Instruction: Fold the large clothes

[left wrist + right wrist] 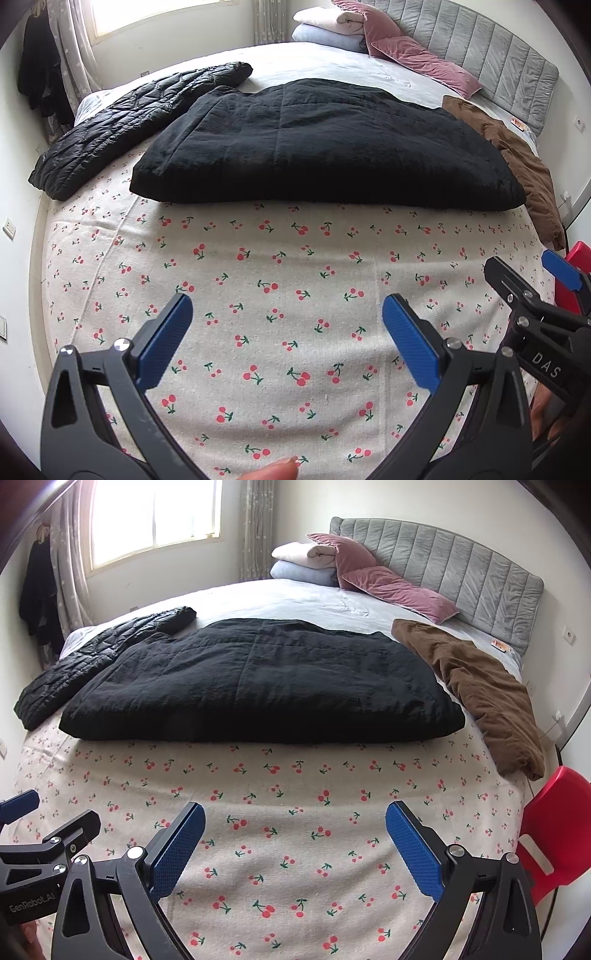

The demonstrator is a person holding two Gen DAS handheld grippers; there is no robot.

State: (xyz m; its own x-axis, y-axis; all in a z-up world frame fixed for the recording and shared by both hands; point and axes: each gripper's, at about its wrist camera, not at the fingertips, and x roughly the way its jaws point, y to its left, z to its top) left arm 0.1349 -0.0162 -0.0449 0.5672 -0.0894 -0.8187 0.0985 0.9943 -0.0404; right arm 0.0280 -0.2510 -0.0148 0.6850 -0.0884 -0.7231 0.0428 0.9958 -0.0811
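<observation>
on cherry-print bedspread [295, 849], folded black coat [258, 683], grey headboard [461, 568], window [155, 513]

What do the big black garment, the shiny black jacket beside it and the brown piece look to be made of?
Big black garment: matte, padded woven cloth, probably cotton-like; soft creases, stitched panels, no sheen. Black jacket: slick synthetic shell, likely nylon; narrow quilted channels catching light. Brown garment: soft, napped, perhaps corduroy or brushed fabric; dull, rumpled surface. Both the left gripper and the right gripper hover open above the cherry-print cover.
</observation>
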